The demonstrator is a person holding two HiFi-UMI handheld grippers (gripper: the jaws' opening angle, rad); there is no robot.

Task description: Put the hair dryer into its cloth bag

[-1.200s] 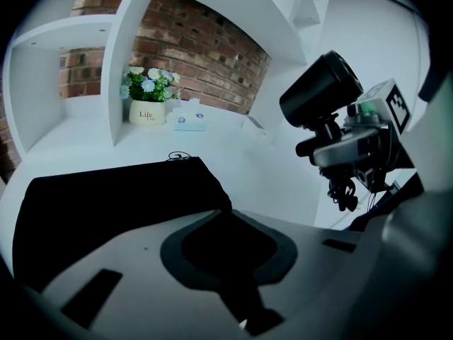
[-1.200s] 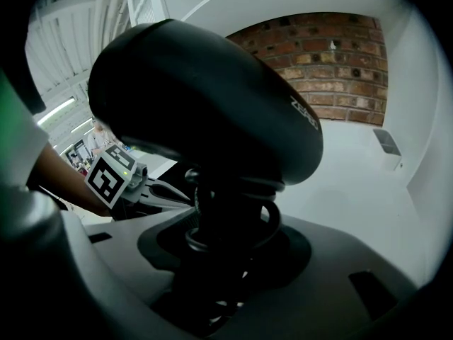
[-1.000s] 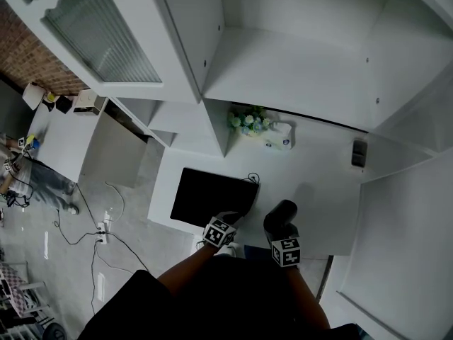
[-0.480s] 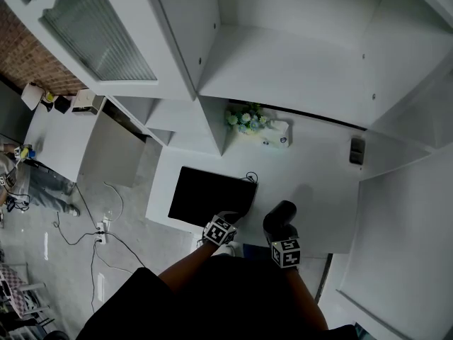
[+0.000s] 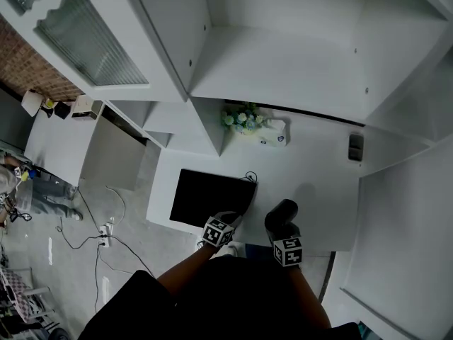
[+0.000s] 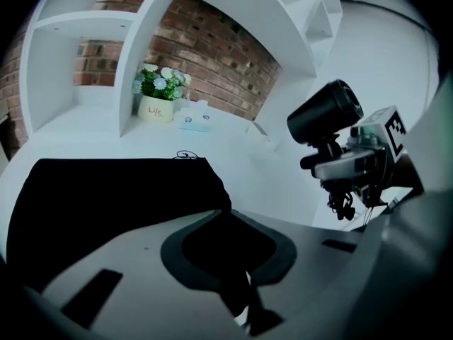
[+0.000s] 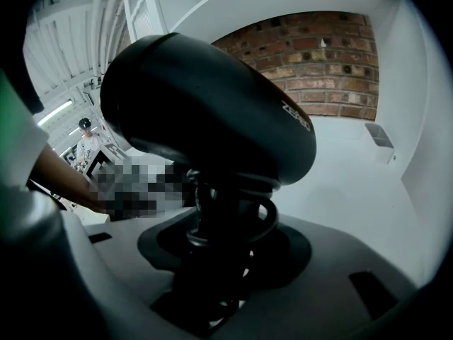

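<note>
Hair dryer (image 5: 282, 214), black, held upright by its cord-wrapped handle in the clamped right hand-held gripper (image 5: 284, 229); cloth bag (image 5: 209, 197), black, flat on white table (image 5: 322, 190) at dryer's 9 o'clock, near corner pinched by left hand-held gripper (image 5: 231, 218), jaws just closing.

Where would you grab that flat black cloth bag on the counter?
Pinch the black cloth bag at its near-right corner, coming low from the front of the white counter. It lies flat, so only an edge can be nipped, and its drawstring shows on that right side, probably the mouth.
</note>
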